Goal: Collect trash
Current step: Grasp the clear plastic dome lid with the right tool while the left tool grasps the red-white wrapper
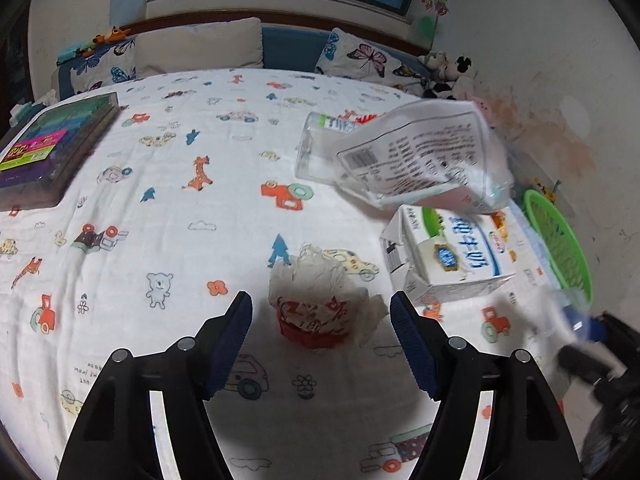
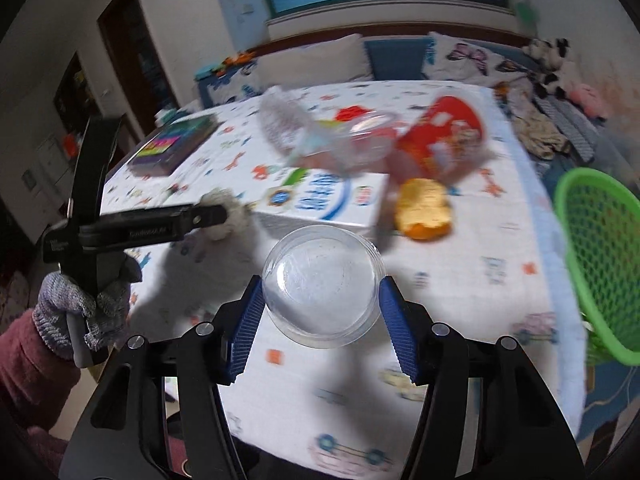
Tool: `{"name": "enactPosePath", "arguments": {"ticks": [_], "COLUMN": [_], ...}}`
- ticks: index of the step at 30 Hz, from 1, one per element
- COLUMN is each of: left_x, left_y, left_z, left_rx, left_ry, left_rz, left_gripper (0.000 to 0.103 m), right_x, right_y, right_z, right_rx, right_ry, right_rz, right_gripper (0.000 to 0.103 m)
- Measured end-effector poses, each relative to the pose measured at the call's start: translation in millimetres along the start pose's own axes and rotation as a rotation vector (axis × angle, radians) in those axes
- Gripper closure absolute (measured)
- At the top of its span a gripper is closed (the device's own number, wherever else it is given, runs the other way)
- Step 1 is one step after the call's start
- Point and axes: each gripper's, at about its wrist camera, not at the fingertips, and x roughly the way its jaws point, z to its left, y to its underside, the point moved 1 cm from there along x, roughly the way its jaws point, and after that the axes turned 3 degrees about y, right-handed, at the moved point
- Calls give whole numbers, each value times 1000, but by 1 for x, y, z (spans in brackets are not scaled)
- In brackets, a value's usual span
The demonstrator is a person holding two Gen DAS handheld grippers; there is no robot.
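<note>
Surface: bed [image 1: 168,208] with a cartoon-print sheet of cars, giraffes and bears.
Far left: box [image 1: 52,148] with a neon label, text unreadable.
Left gripper [image 1: 321,308]: jaws apart, straddling a red paper cup [image 1: 312,320] stuffed with crumpled tissue; not touching it.
Centre right: milk carton [image 1: 448,256] lying on its side, blue Chinese lettering; above it a printed plastic bag [image 1: 420,160] with barcode, partly covering a clear plastic bottle [image 1: 316,148].
Right gripper [image 2: 322,300]: jaws clamped on a clear round plastic container [image 2: 322,284].
Beyond: orange peel [image 2: 424,208], blurred.
Bed's right edge: green mesh basket [image 2: 596,256].
</note>
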Motion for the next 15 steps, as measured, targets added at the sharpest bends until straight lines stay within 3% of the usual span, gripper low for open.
{"name": "enactPosePath", "arguments": {"ticks": [4,8,15], "left_x": [2,1,-13], "left_y": [-1,-2,-4], "left_z": [1,-7,-14], "left_rx": [-6,32,33], "left_ry": [17,16,38], "left_rz": [-6,-17,-31], "left_gripper": [41,59,65], "right_x": [-14,-27,-49], "right_y": [-1,-3,-3], "right_z": [-26,-53,-98], "right_rx": [51,105,183], "right_ry": [36,74,161], "right_rz": [-21,-48,-93], "right_gripper": [44,44,44]}}
